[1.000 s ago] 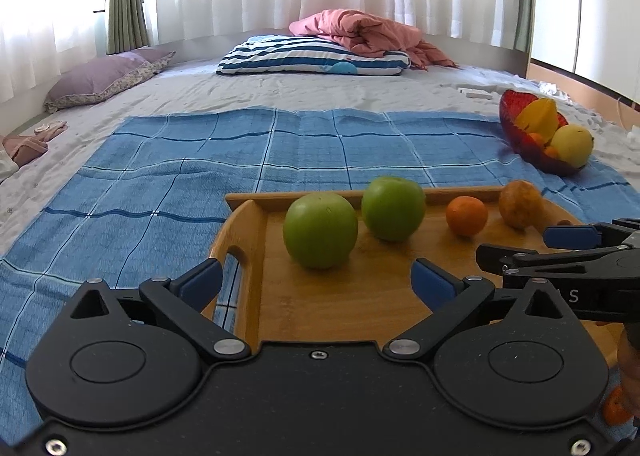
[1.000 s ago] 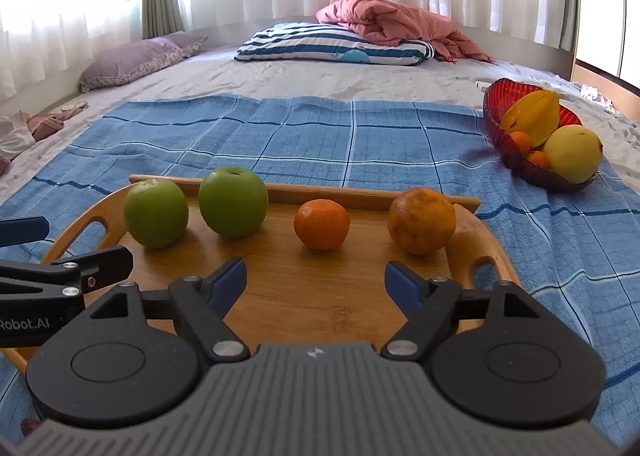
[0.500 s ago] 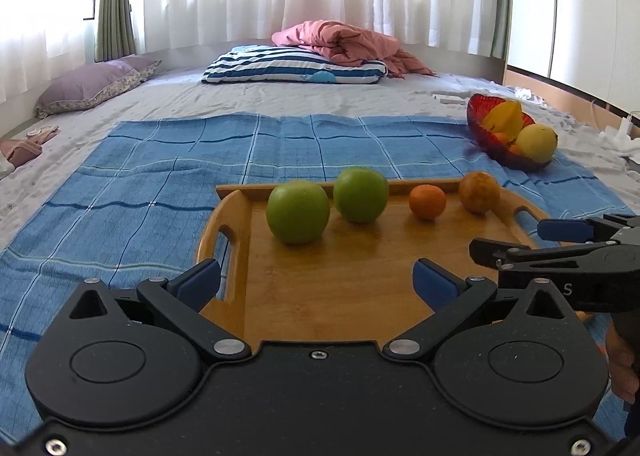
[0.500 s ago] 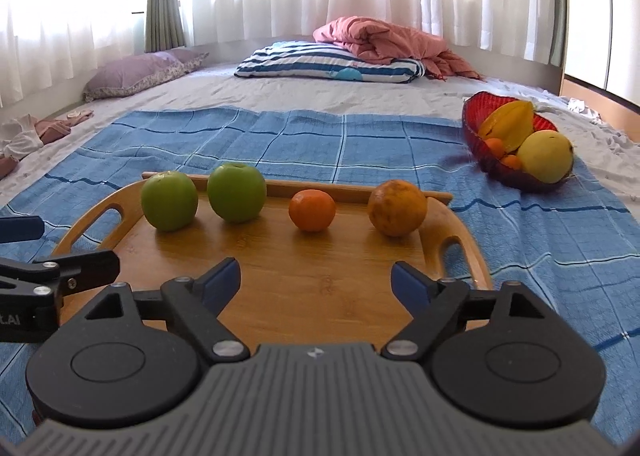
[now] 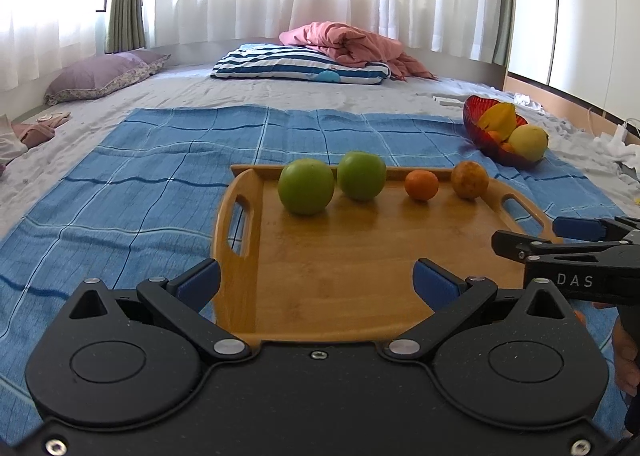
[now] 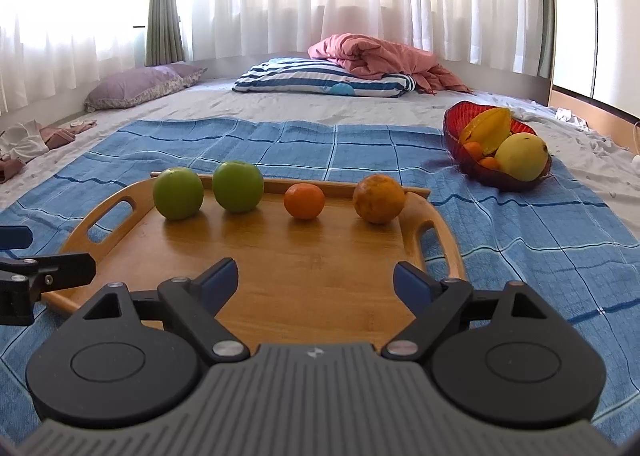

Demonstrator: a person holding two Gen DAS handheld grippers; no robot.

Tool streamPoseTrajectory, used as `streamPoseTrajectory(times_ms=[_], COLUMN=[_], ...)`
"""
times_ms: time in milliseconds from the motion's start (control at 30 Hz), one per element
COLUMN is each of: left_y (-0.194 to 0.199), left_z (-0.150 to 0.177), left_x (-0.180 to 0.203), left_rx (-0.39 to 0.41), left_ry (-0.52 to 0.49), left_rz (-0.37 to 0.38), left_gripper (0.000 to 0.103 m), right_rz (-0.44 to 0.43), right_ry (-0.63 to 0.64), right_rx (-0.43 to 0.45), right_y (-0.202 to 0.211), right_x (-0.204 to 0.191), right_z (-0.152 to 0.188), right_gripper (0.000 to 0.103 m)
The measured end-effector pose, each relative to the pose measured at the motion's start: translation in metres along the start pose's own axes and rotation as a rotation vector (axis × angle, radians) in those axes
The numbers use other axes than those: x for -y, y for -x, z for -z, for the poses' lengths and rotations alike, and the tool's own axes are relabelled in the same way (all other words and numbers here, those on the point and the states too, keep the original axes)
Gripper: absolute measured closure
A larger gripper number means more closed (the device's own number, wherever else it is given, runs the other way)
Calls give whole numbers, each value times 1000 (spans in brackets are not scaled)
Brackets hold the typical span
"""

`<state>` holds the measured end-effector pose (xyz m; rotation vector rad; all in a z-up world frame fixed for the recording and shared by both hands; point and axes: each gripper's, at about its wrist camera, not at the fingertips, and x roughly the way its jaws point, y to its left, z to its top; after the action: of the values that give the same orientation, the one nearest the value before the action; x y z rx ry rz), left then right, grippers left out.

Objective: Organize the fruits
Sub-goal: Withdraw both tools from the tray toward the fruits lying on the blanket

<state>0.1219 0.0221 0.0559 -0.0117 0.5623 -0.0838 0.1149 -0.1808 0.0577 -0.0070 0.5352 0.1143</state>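
my left gripper (image 5: 316,280) stands wide with nothing between its blue pads; my right gripper (image 6: 316,282) likewise stands wide and empty. both sets of jaws hang over the near part of the wooden tray (image 6: 304,272), whose floor ahead of them is bare up to the fruit row. the tray's raised rim and cut-out handles bound that room on either side. at the far rim sit two green apples (image 6: 178,194), touching or nearly so, then a small orange (image 6: 304,201) and a larger mottled orange (image 6: 378,199), each apart from its neighbour.

well beyond my right jaws, on the right, a red bowl (image 6: 454,132) holds a starfruit (image 6: 490,127), a yellow fruit (image 6: 522,157) and small oranges.

only the left view shows part of a hand (image 5: 626,360) under the right gripper. the right view shows just the left gripper's tips at its left edge.

the tray rests on a blue checked cloth (image 5: 132,192) over a grey sheet, with a striped pillow (image 5: 296,66), pink bedding and white curtains beyond.
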Motion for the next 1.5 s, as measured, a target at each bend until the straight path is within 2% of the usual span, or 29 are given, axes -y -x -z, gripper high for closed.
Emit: streamPoseTrajectory(times_ms=[500, 800, 1000, 1500], left_y=[32, 41, 43, 54], left_z=[33, 48, 59, 77], left_x=[3, 1, -6, -1], left_rx=[21, 13, -4, 15], left_ry=[-16, 0, 45, 5], left_rz=[3, 4, 29, -28], left_gripper=[0, 0, 0, 0], right_rz=[25, 31, 39, 65], right_ry=[59, 72, 58, 55], right_rx=[58, 79, 97, 85], right_y=[33, 47, 54, 56], right_x=[-4, -6, -5, -3], right_z=[34, 55, 67, 86], right_gripper=[7, 5, 4, 3])
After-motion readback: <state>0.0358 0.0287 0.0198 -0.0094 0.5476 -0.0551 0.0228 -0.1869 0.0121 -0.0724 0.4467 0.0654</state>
